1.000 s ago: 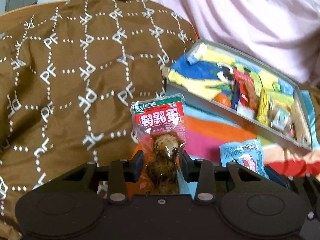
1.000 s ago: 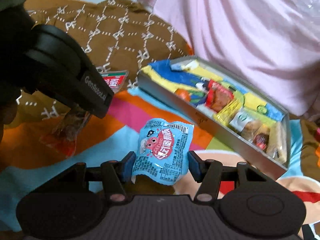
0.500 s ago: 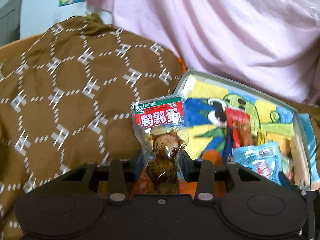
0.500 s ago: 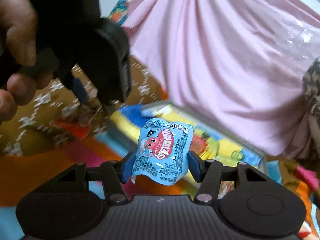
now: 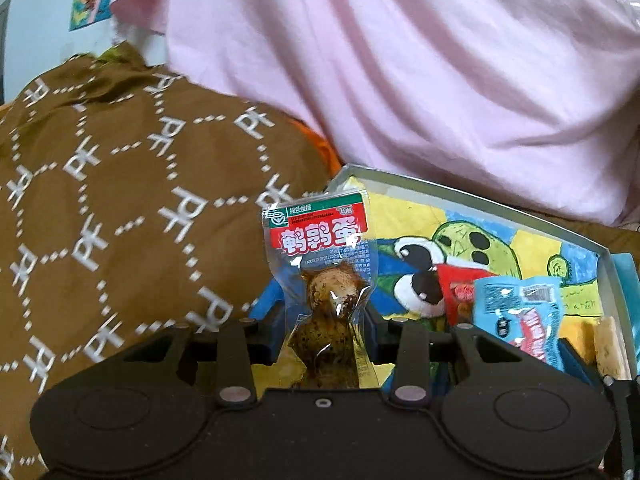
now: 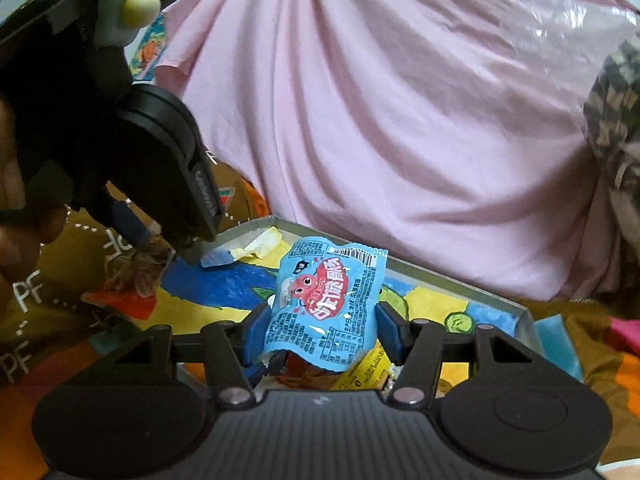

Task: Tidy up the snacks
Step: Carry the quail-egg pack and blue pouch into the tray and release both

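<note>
Two snack packets are up in the air over the shallow grey tray (image 5: pixel 472 194), each clamped in its own tool: the left tool (image 5: pixel 322 330) is closed on a clear packet of quail eggs (image 5: pixel 320 264) with a red and green label, standing upright between the blue pads, and the right tool (image 6: pixel 320 328) is closed on a blue snack packet (image 6: pixel 326 300) with a red cartoon print. The tray has a bright cartoon picture on its floor, with a brown patterned cloth (image 5: pixel 120 200) to its left and a pink sheet (image 5: pixel 400 80) behind.
</note>
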Demonstrator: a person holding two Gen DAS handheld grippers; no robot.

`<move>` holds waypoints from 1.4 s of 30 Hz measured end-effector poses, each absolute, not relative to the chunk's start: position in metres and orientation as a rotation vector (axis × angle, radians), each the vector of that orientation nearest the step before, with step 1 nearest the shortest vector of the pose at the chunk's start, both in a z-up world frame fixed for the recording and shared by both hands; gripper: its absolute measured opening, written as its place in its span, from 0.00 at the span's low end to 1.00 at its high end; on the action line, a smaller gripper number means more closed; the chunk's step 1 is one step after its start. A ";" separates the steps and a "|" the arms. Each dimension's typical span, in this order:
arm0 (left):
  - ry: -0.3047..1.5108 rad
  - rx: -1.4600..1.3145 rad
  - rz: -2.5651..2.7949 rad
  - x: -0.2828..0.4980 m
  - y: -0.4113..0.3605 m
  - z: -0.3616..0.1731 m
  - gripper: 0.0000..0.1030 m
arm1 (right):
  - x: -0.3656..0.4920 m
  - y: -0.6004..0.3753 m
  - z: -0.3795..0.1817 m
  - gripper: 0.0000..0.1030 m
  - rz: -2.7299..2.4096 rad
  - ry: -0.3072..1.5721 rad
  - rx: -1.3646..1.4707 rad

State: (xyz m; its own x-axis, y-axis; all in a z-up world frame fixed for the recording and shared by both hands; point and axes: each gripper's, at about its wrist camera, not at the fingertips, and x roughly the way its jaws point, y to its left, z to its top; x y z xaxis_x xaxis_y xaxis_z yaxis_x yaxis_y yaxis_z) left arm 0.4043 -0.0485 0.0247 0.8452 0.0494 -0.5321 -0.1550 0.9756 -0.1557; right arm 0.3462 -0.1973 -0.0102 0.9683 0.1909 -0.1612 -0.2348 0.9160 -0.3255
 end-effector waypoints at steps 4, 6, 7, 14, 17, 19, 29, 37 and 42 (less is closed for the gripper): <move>0.560 -0.174 0.106 0.417 -0.054 0.021 0.39 | 0.351 -0.197 -0.014 0.59 0.229 0.131 -0.335; 0.562 -0.165 0.107 0.421 -0.056 0.019 0.40 | 0.353 -0.196 -0.014 0.59 0.236 0.136 -0.328; 0.565 -0.162 0.108 0.423 -0.057 0.017 0.40 | 0.354 -0.196 -0.015 0.59 0.238 0.139 -0.325; 0.592 -0.155 0.111 0.429 -0.060 0.009 0.40 | 0.365 -0.198 -0.020 0.60 0.250 0.185 -0.304; 0.597 -0.142 0.106 0.431 -0.063 0.008 0.40 | 0.366 -0.198 -0.021 0.60 0.256 0.196 -0.292; 0.600 -0.130 0.103 0.432 -0.066 0.007 0.40 | 0.367 -0.198 -0.022 0.60 0.260 0.205 -0.286; 0.609 -0.121 0.093 0.436 -0.071 0.002 0.41 | 0.371 -0.197 -0.027 0.60 0.284 0.246 -0.256; 0.638 -0.118 0.095 0.440 -0.071 -0.001 0.46 | 0.370 -0.195 -0.029 0.62 0.279 0.242 -0.271; 0.646 -0.119 0.101 0.440 -0.069 -0.006 0.50 | 0.371 -0.195 -0.029 0.63 0.279 0.242 -0.273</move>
State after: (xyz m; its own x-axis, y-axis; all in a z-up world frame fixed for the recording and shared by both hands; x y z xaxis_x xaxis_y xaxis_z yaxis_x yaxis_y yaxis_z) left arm 0.4399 -0.0694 -0.0059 0.7941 0.0565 -0.6052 -0.1306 0.9883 -0.0791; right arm 0.3707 -0.1950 -0.0293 0.9331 0.2368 -0.2706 -0.3017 0.9250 -0.2309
